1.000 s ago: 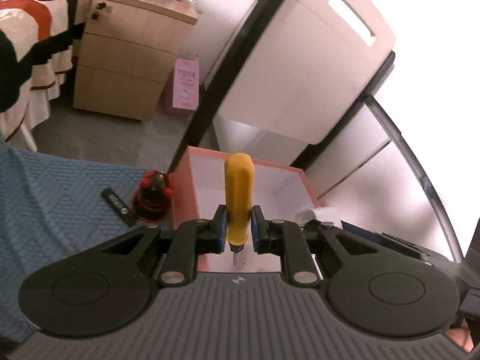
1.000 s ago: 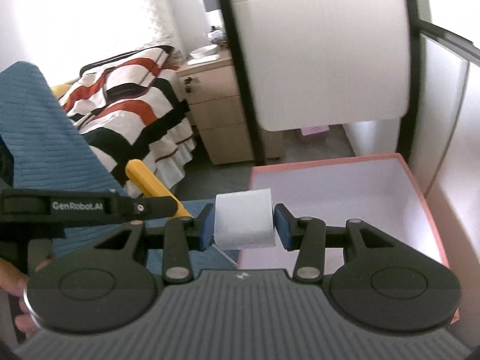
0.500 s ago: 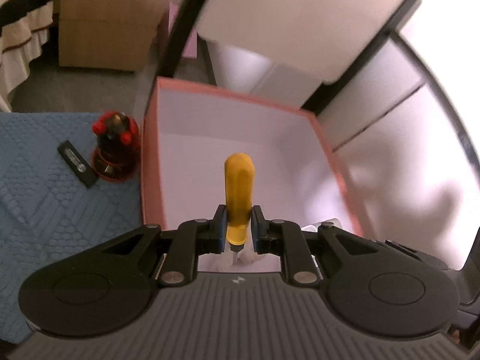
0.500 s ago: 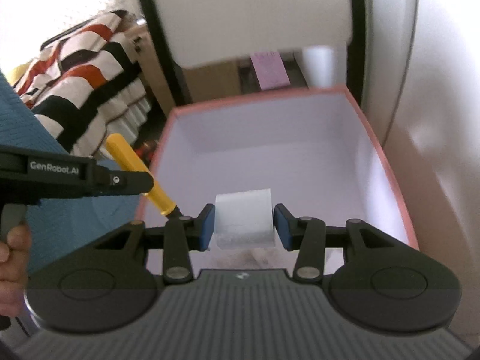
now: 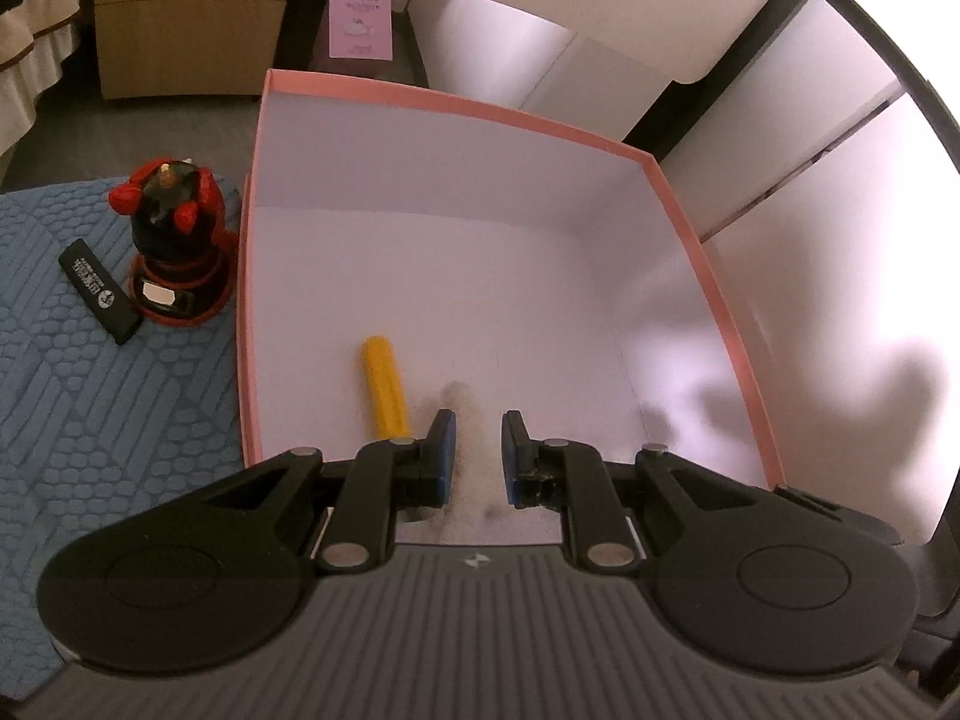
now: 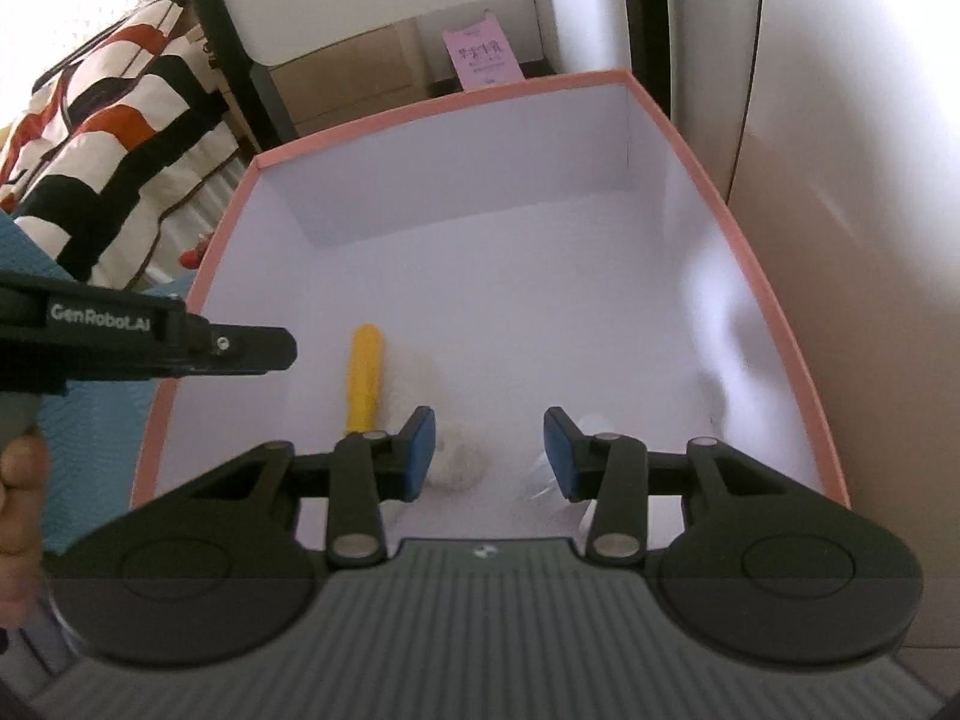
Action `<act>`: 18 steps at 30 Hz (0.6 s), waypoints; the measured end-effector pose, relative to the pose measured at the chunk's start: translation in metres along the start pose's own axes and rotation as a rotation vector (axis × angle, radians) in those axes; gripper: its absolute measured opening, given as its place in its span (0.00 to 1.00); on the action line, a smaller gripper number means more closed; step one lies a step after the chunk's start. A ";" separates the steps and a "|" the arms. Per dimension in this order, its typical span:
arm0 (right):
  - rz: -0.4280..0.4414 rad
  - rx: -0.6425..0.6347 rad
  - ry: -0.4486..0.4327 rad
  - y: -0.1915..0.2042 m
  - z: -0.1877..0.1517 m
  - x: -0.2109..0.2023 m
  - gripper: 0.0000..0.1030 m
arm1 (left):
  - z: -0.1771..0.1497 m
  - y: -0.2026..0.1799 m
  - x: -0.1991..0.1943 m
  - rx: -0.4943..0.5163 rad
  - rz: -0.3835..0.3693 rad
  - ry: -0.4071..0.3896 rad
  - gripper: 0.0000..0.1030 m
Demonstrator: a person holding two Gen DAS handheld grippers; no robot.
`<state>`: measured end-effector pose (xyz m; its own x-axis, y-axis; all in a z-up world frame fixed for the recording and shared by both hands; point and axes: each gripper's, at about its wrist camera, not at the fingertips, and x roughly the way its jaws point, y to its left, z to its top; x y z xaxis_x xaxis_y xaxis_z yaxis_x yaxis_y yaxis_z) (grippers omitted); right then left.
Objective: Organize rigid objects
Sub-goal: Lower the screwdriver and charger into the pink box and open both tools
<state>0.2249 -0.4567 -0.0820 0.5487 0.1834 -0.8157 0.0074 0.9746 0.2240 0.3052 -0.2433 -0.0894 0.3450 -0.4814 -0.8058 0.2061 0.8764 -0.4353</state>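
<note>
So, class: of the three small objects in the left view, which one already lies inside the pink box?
The yellow handle. It lies on the box floor, while the red figurine and black stick sit outside on the blue mat.

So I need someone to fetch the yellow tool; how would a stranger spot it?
Find the pink-rimmed box beside the blue mat. The yellow-handled tool lies flat on its white floor, near the left wall, the only brightly coloured thing inside.
</note>
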 end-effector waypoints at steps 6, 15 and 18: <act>0.010 -0.003 -0.005 0.000 -0.002 -0.002 0.43 | -0.001 -0.002 -0.011 0.007 0.000 -0.017 0.19; 0.057 -0.035 -0.127 0.017 0.004 -0.036 0.42 | -0.011 -0.011 -0.061 0.084 0.008 -0.167 0.19; 0.058 -0.054 -0.181 0.028 0.005 -0.051 0.43 | -0.018 -0.013 -0.083 0.105 0.001 -0.222 0.19</act>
<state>0.2011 -0.4397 -0.0312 0.6885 0.2176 -0.6919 -0.0706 0.9695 0.2347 0.2574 -0.2145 -0.0245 0.5354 -0.4824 -0.6933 0.2961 0.8760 -0.3808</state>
